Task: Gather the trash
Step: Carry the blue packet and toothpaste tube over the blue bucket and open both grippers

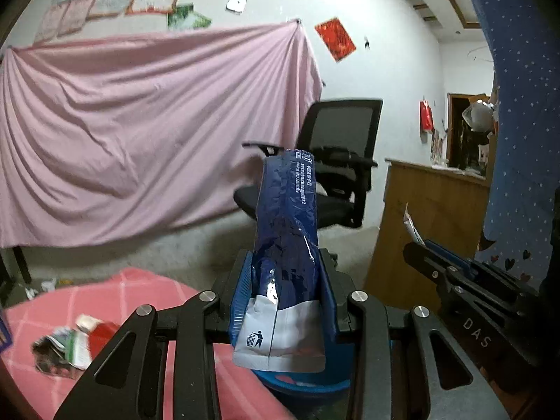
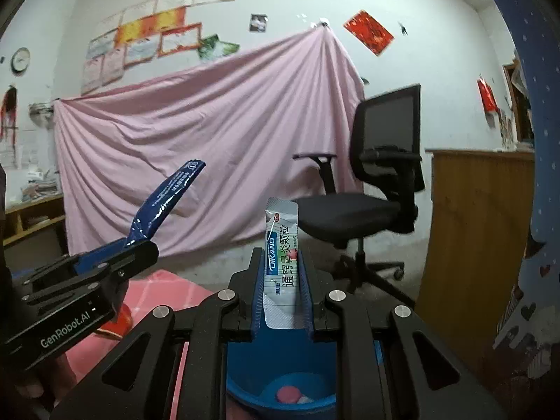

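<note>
My left gripper (image 1: pixel 285 280) is shut on a tall blue and silver wrapper (image 1: pixel 287 245) that stands upright between its blue pads. In the right wrist view the same left gripper (image 2: pixel 140 245) shows at the left with the blue wrapper (image 2: pixel 164 203) sticking up from it. My right gripper (image 2: pixel 282 280) is shut on a slim silver sachet (image 2: pixel 281 262) with green and blue print. In the left wrist view the right gripper (image 1: pixel 416 245) reaches in from the right, the sachet (image 1: pixel 411 225) at its tip. A blue bucket (image 2: pixel 252 367) sits below both grippers.
A pink checked cloth (image 1: pixel 147 290) covers the surface at lower left, with crumpled wrappers (image 1: pixel 70 346) lying on it. A black office chair (image 2: pixel 371 192) stands ahead before a hanging pink sheet (image 2: pixel 210 140). A wooden counter (image 2: pixel 472 227) stands at the right, a blue dotted curtain (image 2: pixel 535 140) beside it.
</note>
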### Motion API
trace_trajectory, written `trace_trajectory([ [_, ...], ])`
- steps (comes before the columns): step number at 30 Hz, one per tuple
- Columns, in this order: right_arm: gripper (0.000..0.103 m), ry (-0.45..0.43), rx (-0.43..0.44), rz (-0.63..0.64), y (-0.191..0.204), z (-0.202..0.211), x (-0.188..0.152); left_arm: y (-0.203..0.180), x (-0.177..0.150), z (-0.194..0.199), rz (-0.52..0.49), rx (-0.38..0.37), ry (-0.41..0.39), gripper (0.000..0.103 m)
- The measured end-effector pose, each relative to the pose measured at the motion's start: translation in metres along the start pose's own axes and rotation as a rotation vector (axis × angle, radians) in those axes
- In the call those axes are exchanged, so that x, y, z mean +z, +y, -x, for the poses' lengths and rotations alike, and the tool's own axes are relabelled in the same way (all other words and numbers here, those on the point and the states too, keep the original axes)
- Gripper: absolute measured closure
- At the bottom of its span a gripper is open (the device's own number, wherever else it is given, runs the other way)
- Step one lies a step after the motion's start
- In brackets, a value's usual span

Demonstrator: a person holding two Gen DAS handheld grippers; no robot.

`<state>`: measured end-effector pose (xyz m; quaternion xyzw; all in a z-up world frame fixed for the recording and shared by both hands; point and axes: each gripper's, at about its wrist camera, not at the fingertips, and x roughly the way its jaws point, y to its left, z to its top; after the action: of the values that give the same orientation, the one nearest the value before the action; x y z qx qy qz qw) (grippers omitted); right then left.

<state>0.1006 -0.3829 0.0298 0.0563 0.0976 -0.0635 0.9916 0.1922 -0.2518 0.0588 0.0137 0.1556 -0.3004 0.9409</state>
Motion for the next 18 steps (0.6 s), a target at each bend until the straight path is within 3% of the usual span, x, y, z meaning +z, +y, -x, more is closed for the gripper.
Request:
trace_trajectory([
  [18, 0.086, 0.302, -0.034, -0.132, -0.029, -0.051, -0.031, 0.007, -0.038, -0.077, 0.079, -0.013, 0.389, 0.071],
])
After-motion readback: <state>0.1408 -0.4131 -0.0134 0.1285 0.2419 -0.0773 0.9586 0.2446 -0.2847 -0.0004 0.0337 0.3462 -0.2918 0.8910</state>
